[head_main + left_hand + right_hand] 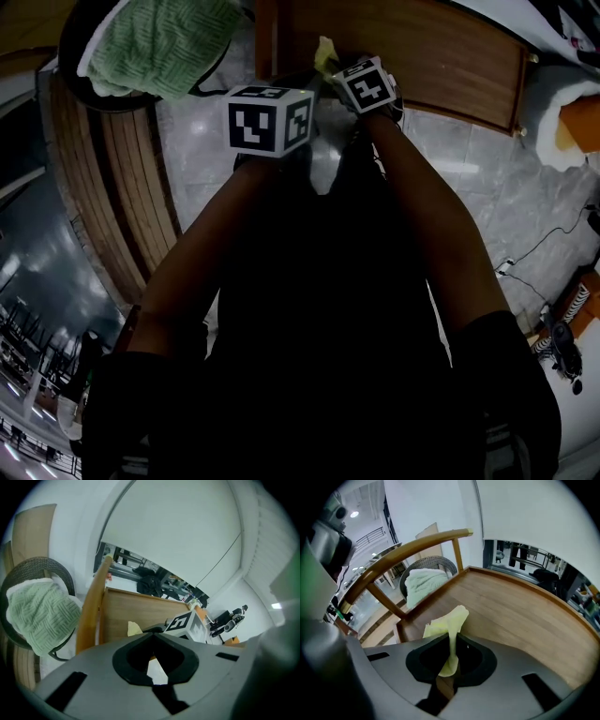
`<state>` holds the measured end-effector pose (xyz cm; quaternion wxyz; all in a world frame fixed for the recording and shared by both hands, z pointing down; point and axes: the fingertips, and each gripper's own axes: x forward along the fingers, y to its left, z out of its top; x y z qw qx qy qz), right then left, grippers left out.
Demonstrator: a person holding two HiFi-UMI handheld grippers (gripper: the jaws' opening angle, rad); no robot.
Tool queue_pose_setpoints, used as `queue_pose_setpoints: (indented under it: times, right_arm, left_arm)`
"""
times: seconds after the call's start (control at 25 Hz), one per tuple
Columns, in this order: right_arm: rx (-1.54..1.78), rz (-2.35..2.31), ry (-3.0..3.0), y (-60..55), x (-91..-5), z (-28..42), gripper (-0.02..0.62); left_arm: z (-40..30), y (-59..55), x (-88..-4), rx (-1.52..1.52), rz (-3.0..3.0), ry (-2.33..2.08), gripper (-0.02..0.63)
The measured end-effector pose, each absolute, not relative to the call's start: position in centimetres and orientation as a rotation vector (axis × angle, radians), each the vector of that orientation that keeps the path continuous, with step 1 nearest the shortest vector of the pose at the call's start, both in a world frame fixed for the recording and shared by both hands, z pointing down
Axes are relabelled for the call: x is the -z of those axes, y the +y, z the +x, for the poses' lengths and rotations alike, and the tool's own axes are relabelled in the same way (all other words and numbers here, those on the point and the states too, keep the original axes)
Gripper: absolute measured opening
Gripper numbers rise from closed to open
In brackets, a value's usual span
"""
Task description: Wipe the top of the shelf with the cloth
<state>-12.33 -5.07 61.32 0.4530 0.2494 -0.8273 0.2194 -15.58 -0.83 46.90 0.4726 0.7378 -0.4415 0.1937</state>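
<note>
**Two arms reached toward a wooden shelf**

Seen from above, two dark-sleeved arms stretched forward side by side. The left tongs (271, 120) hung over the pale stone floor (197, 141), and their black-and-white marker cube hid the jaws. The right tongs (349, 73) were further ahead, at the near corner of the wooden shelf (441, 52). A scrap of yellow cloth (324, 52) showed at their tip. Left of the shelf, a green towel (164, 39) lay heaped in a dark round basket (66, 42). A curved band of wooden slats (131, 197) ran down the left side. At the right, a thin cable (553, 239) trailed across the floor.
</note>
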Motion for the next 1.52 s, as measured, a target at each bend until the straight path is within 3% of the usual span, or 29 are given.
queue_pose_setpoints:
  times: [0.48,1.08,1.52]
  right_arm:
    - [-0.603,0.800,-1.962,-8.1,-60.7,7.5,0.046]
    - [-0.582,1.091,-1.771,-11.6,-58.7,26.5,0.046]
    - [-0.612,1.303,-1.495,-12.2,-58.5,35.7,0.046]
  left_arm:
    - [-0.3,-2.2,-48.3,-0.533,1.851,-0.952,0.012]
    - [13.5,-5.5,-50.2,-0.564,1.911,-0.863,0.012]
    - [13.1,-4.1,-49.3,-0.558,1.901,-0.885,0.012]
